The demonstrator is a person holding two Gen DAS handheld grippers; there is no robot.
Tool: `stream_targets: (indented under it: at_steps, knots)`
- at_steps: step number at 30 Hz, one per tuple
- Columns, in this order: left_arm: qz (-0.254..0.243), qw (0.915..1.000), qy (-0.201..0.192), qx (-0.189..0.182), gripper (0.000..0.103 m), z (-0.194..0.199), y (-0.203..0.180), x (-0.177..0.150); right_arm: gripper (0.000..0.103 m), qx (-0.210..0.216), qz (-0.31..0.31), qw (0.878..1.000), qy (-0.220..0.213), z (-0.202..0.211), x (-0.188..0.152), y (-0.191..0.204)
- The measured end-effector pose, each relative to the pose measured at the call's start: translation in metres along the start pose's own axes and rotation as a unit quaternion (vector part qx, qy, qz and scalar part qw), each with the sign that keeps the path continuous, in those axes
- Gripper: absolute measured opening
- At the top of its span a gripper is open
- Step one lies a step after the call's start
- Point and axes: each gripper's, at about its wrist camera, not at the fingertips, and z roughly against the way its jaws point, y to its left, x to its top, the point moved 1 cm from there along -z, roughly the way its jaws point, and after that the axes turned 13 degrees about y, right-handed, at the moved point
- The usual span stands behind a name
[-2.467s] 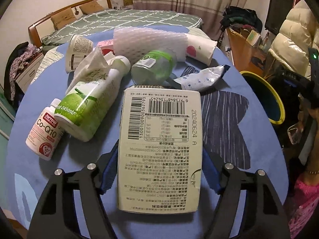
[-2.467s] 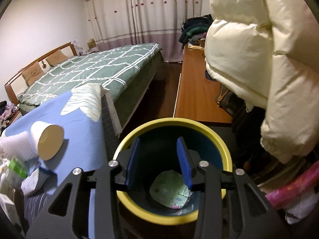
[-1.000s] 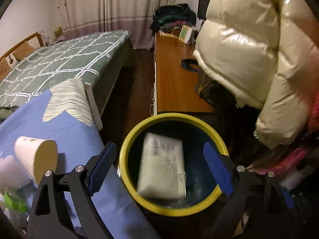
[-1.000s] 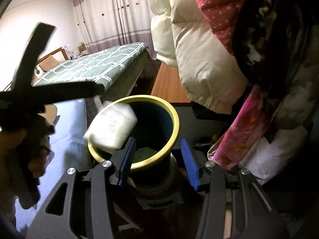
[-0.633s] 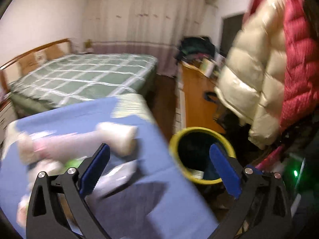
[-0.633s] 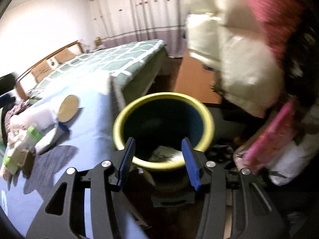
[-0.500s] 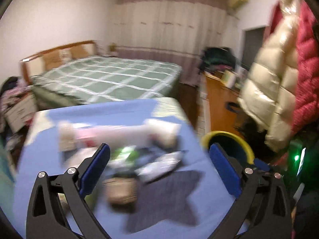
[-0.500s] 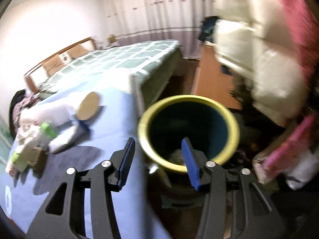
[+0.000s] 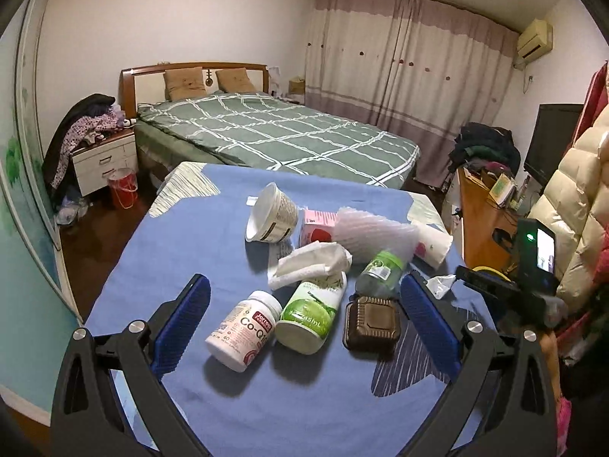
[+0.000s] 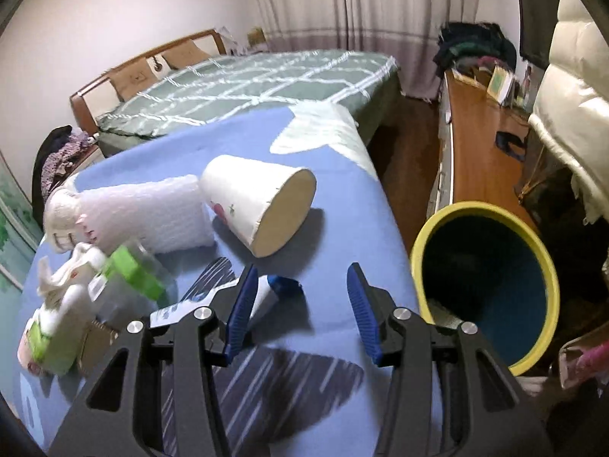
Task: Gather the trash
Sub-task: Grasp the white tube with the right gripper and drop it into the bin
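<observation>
While both claws, left claw point(image 9: 300, 314) and right claw point(image 10: 298, 297), stand open and empty, bare desk point(image 10: 342, 236) edge lies just beside the bin point(image 10: 533, 251).

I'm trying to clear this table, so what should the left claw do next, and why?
Probably lower the left claw onto the brown plastic tray. The claw hangs wide open and empty above the blue tablecloth, and the tray lies flat at the near edge of the pile, beside the green bottle, on the side nearer the yellow-rimmed bin.
</observation>
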Motion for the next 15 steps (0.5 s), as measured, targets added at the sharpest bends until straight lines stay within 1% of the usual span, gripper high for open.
stream_targets:
  at_steps: [2,7,9,10,14,15]
  knots:
    - [-0.004,1.0000,0.001,0.001,0.098,-0.004,-0.008,0.001,0.047,0.008,-0.009,1.000,0.014,-0.010,0.004,0.003]
    - [-0.008,0.9999,0.009,-0.005,0.098,-0.013,-0.015,0.001,0.047,0.019,-0.012,0.999,0.032,-0.027,0.005,0.010]
    - [-0.008,0.9998,0.014,-0.007,0.098,-0.016,-0.017,0.002,0.037,0.028,-0.011,0.999,0.039,-0.033,0.005,0.013]
    - [-0.008,0.9998,0.017,-0.008,0.098,-0.019,-0.018,0.001,0.037,0.035,-0.011,0.998,0.042,-0.037,0.007,0.013]
    - [-0.013,0.9995,0.025,-0.010,0.098,-0.025,-0.022,0.001,0.028,0.045,-0.008,0.998,0.040,-0.036,0.006,0.013]
    - [-0.014,0.9995,0.027,-0.011,0.098,-0.027,-0.024,0.000,0.014,0.047,-0.008,0.998,0.039,-0.034,0.005,0.012]
